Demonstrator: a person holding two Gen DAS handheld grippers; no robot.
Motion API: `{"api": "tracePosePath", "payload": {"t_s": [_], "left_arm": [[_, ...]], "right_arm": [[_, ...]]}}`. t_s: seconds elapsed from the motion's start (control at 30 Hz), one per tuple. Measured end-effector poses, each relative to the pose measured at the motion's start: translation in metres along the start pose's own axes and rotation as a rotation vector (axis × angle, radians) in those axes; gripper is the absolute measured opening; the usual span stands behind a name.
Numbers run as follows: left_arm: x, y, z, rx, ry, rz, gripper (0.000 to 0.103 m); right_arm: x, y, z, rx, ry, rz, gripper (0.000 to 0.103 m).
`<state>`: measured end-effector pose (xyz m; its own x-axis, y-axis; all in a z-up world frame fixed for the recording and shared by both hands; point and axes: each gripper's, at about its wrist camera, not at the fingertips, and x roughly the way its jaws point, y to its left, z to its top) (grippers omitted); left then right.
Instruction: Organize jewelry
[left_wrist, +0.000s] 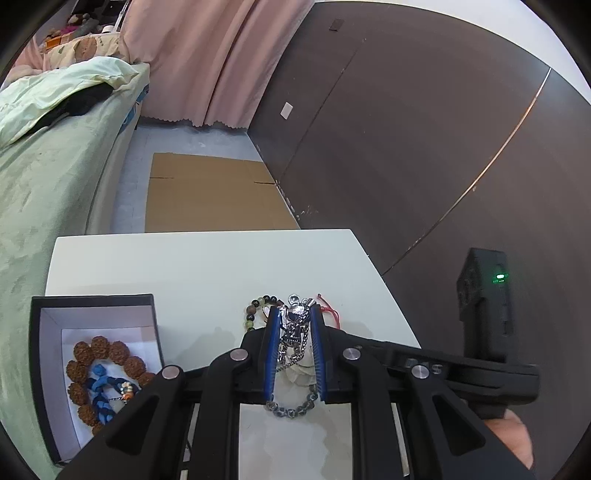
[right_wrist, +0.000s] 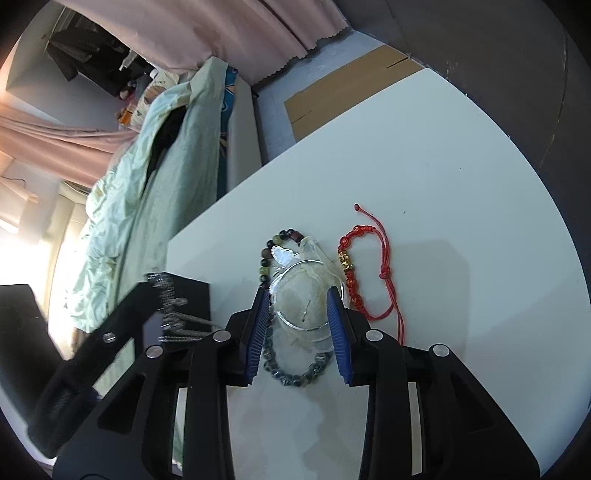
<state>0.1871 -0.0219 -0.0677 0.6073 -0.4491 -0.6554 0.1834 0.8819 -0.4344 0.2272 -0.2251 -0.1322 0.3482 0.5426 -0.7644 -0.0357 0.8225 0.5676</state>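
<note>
The left gripper (left_wrist: 294, 314) is clamped on a silver chain with a pendant (left_wrist: 293, 332), held above the white table (left_wrist: 207, 266). A black box (left_wrist: 92, 306) at the table's left edge holds a brown bead bracelet (left_wrist: 107, 354). The right gripper (right_wrist: 298, 295) has its jaws apart around a silver bangle (right_wrist: 306, 325), pads not pressing. A red cord bracelet (right_wrist: 369, 266) lies just beside it, toward the right edge.

White table (right_wrist: 461, 155); black box (left_wrist: 92, 301) with white lining holding brown beads (left_wrist: 107, 350) and blue cord (left_wrist: 98, 384); red string bracelet (right_wrist: 369, 273) with gold bead; silver chain (left_wrist: 293, 339); blue gripper pads (left_wrist: 271, 354).
</note>
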Motion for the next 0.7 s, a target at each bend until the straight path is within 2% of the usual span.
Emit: {"api": "tracePosePath", "payload": {"t_s": [0.13, 0.2, 0.27, 0.4, 0.7], "left_arm": [[-0.008, 0.001, -0.001, -0.003, -0.010, -0.006, 0.015], [-0.011, 0.001, -0.001, -0.004, -0.014, -0.007, 0.015], [-0.014, 0.003, -0.001, -0.011, -0.017, -0.014, 0.015], [-0.023, 0.005, 0.000, -0.019, -0.032, -0.014, 0.015], [-0.055, 0.015, 0.001, -0.060, -0.091, -0.015, 0.015]], "right_arm": [[0.011, 0.003, 0.001, -0.020, 0.001, -0.034, 0.030], [0.018, 0.006, 0.000, -0.034, 0.010, -0.040, 0.023], [0.023, 0.009, 0.000, -0.046, 0.014, -0.061, 0.005], [0.019, 0.011, 0.000, -0.050, -0.009, -0.071, 0.005], [-0.026, 0.028, -0.002, -0.073, -0.105, 0.038, 0.005]]}}
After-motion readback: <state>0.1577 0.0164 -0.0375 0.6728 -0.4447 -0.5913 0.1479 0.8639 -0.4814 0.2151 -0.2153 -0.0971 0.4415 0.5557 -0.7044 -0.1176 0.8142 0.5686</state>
